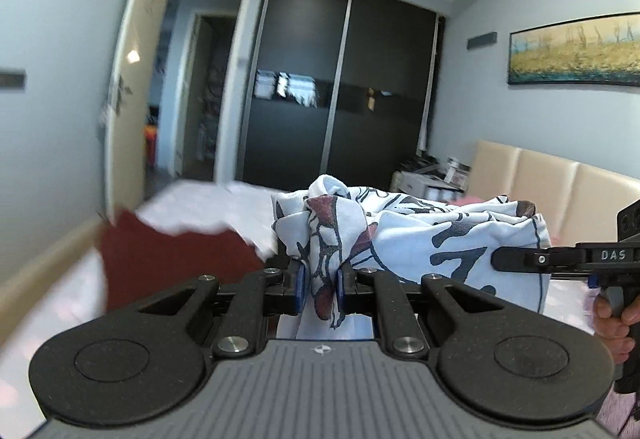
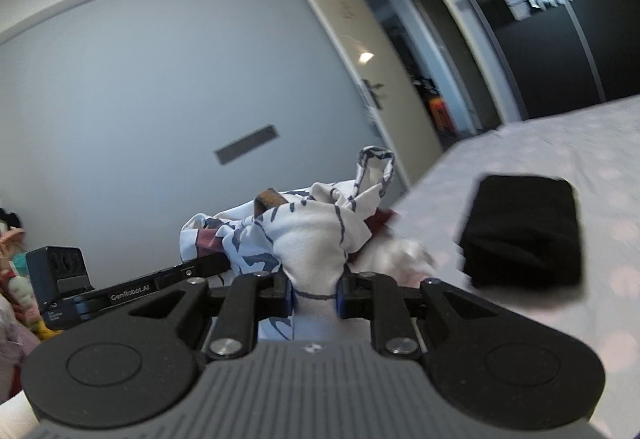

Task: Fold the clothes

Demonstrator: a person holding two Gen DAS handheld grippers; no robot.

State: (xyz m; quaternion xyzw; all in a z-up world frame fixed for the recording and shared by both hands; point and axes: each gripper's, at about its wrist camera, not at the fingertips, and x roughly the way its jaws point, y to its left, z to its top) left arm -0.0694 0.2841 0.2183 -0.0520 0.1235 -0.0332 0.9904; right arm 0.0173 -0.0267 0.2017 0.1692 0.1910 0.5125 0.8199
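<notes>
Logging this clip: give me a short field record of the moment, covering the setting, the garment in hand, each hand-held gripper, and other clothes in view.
setting: bedroom, bed with pale cover, dark wardrobe behind
garment: white printed shirt, bunched, lifted off the bed
left hand-held gripper: pads closed on a fold of the shirt
right hand-held gripper: pads closed on another part of the same shirt
other clothes: folded black garment on the bed; dark red garment on the bed
fold status: shirt not yet laid flat or folded

White garment (image 1: 420,235) with navy and maroon print, maroon cloth (image 1: 168,259), black folded garment (image 2: 520,231), black wardrobe (image 1: 340,79)
</notes>
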